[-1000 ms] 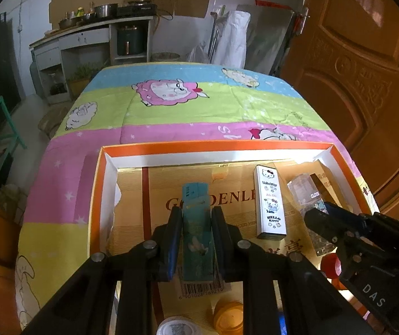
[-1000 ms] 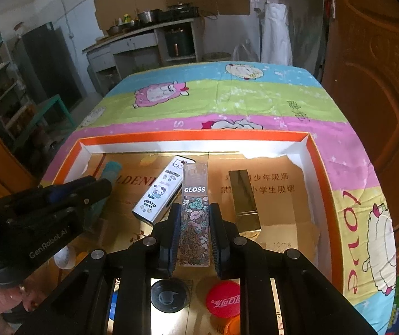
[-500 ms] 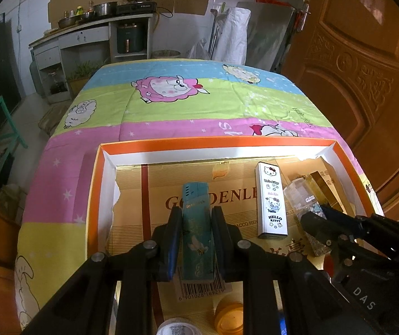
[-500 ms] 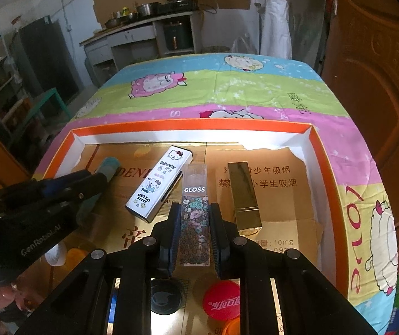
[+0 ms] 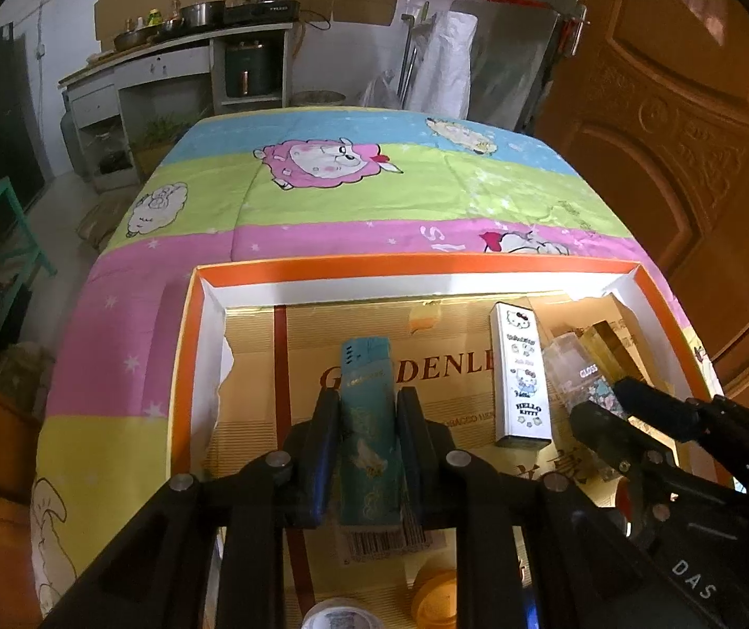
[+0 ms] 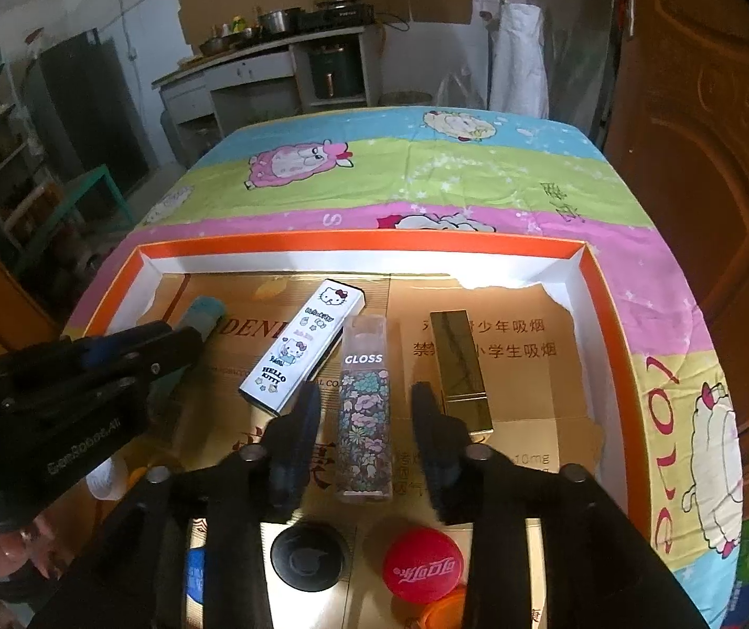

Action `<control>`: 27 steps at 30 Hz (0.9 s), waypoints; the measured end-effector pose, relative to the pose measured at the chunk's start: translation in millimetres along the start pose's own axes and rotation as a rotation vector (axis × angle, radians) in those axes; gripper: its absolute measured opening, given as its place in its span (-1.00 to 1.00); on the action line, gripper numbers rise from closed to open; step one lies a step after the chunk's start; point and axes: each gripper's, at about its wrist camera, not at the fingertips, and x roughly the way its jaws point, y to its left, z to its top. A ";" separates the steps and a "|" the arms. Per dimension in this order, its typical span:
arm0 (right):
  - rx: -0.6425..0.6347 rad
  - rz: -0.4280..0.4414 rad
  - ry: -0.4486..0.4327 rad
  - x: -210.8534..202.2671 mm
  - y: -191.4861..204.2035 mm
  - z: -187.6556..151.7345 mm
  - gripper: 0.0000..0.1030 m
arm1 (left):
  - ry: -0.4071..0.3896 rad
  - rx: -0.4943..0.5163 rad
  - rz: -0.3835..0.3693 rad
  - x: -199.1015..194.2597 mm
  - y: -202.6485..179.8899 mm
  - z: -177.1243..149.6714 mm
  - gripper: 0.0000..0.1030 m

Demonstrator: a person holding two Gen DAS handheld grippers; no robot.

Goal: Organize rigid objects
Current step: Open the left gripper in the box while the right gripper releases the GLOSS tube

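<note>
My left gripper (image 5: 366,409) is shut on a teal box (image 5: 366,419), held over the left part of the orange-rimmed tray (image 5: 411,262). My right gripper (image 6: 366,401) is open; the clear GLOSS box (image 6: 365,409) lies flat on the tray floor between its spread fingers, untouched. A white Hello Kitty box (image 6: 303,346) lies to its left and a gold box (image 6: 461,367) to its right. The left wrist view shows the Hello Kitty box (image 5: 521,372), the GLOSS box (image 5: 579,372) and my right gripper (image 5: 610,398) at the right.
Near the tray's front edge lie a black cap (image 6: 306,558), a red Coca-Cola cap (image 6: 421,566) and an orange cap (image 5: 435,597). The tray rim (image 6: 605,314) sits on a striped cartoon blanket (image 6: 427,183). A wooden door (image 6: 715,131) stands at the right.
My right gripper has opened and let go of the GLOSS box, which now lies on the tray floor. My left gripper still holds the teal box, slightly lower and farther forward.
</note>
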 end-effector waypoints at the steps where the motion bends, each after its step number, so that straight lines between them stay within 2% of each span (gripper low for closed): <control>1: -0.003 -0.005 -0.001 -0.5 0.6 0.1 -0.24 | -0.002 0.000 0.001 -0.6 0.1 -0.1 -0.56; 10: 0.012 -0.006 -0.013 -11.7 -1.5 0.5 -0.23 | -0.020 -0.003 0.002 -11.5 0.3 -2.1 -0.55; 27: 0.030 -0.021 -0.044 -59.4 1.5 -19.4 -0.23 | -0.082 -0.004 -0.001 -64.0 -16.6 -16.6 -0.55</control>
